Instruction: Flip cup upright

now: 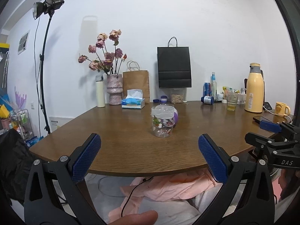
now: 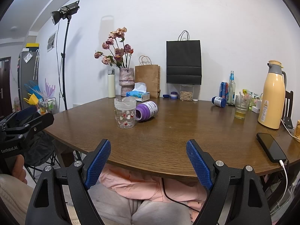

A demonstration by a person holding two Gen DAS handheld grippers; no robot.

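Note:
A clear plastic cup [image 1: 162, 121] with red and green printed figures and white tape round its rim stands upright on the brown table [image 1: 131, 146]; it also shows in the right wrist view [image 2: 125, 114]. A purple cup [image 2: 147, 110] lies on its side just right of it, mouth toward the clear cup; in the left wrist view only its edge [image 1: 176, 117] shows behind the clear cup. My left gripper [image 1: 149, 156] is open and empty at the table's near edge. My right gripper [image 2: 148, 162] is open and empty, also at the near edge.
A black phone [image 2: 271, 147] on a white cable lies at the right front. A yellow thermos [image 2: 270, 95], a glass with liquid [image 2: 241, 107], a toppled blue bottle [image 2: 218, 101], bottles, tissue box [image 2: 138, 93], vase, flask and paper bags stand along the back.

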